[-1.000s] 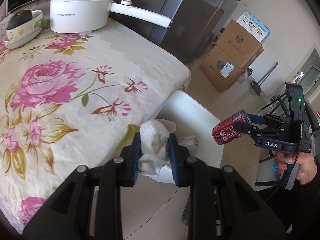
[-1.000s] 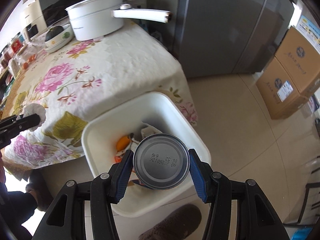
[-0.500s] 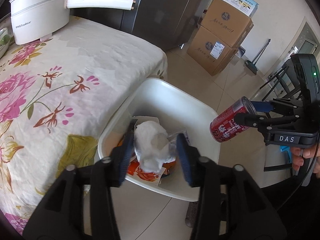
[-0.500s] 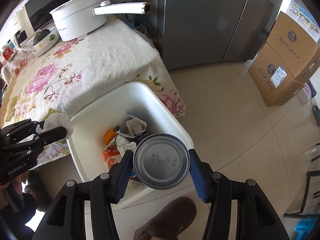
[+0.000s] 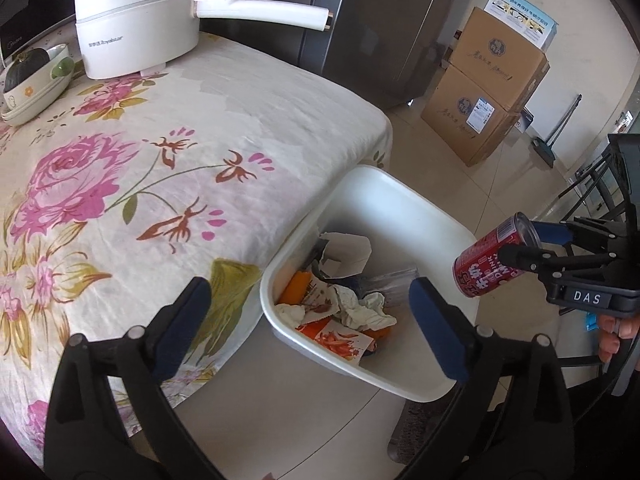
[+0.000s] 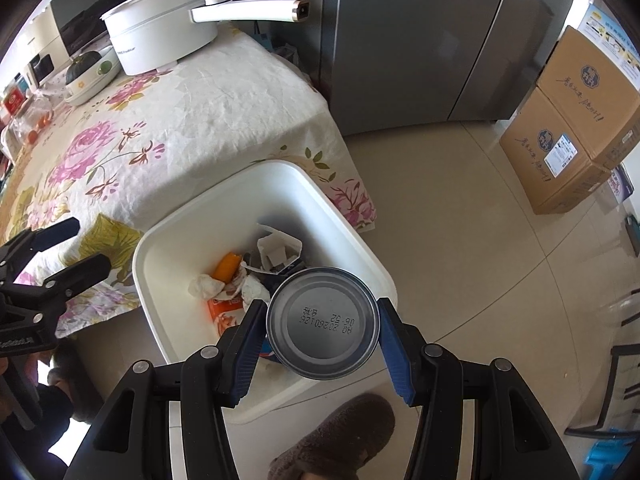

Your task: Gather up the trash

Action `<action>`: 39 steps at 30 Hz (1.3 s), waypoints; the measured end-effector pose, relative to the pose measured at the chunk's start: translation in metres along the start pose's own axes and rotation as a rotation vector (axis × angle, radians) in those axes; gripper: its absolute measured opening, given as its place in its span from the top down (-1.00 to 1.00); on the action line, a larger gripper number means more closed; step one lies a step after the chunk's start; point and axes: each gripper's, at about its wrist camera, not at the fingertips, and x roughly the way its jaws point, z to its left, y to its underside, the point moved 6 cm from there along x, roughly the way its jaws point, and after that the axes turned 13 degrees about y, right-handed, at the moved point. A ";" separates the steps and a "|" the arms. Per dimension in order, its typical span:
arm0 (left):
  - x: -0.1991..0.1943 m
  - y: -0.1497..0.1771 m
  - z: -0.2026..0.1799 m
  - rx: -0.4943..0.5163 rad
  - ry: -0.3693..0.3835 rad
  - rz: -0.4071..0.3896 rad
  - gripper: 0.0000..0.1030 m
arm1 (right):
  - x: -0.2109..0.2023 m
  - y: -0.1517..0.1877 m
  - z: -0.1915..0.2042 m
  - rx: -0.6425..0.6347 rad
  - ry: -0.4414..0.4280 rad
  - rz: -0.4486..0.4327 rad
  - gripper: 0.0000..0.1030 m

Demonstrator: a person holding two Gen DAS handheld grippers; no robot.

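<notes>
Jaws of the left gripper (image 5: 306, 312) are opening, nothing between them; the right gripper (image 6: 322, 330) clamps a red can (image 5: 494, 262) above the white bin's (image 5: 400, 196) near rim. Released there, it could strike the rim and bounce out. Only the right wrist view shows the can's stamped base.

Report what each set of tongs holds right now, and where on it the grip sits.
Left tongs: nothing, jaws opening and empty above the bin. Right tongs: the red can, pads pressed on opposite sides of its body near the base.
</notes>
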 end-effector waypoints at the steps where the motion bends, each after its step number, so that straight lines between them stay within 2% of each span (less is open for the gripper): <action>1: -0.003 0.000 0.002 -0.001 -0.008 0.001 -0.95 | 0.001 -0.001 0.002 -0.003 0.003 0.001 -0.09; 19: -0.070 0.016 0.043 -0.039 -0.070 -0.054 -0.97 | 0.018 -0.012 0.039 -0.045 0.048 0.042 -0.09; 22: -0.080 0.020 0.049 -0.039 -0.087 -0.059 -0.97 | 0.024 -0.010 0.044 -0.048 0.040 0.071 -0.10; 23: -0.084 0.022 0.051 -0.040 -0.093 -0.059 -0.97 | 0.026 -0.009 0.046 -0.046 0.039 0.087 -0.14; 25: -0.090 0.025 0.055 -0.036 -0.107 -0.061 -0.98 | 0.028 -0.008 0.047 -0.028 0.042 0.105 -0.37; 26: -0.092 0.027 0.056 -0.031 -0.116 -0.062 -0.98 | 0.027 -0.008 0.047 -0.018 0.041 0.103 -0.46; 30: -0.105 0.031 0.062 -0.024 -0.149 -0.073 -0.98 | 0.014 -0.012 0.050 0.003 0.023 0.072 -0.58; 35: -0.133 0.031 0.065 -0.044 -0.211 -0.137 -0.98 | -0.015 -0.014 0.060 -0.010 0.031 0.000 -0.60; 39: -0.159 0.030 0.056 -0.009 -0.295 -0.205 -0.98 | -0.044 -0.012 0.066 0.007 -0.018 -0.061 -0.62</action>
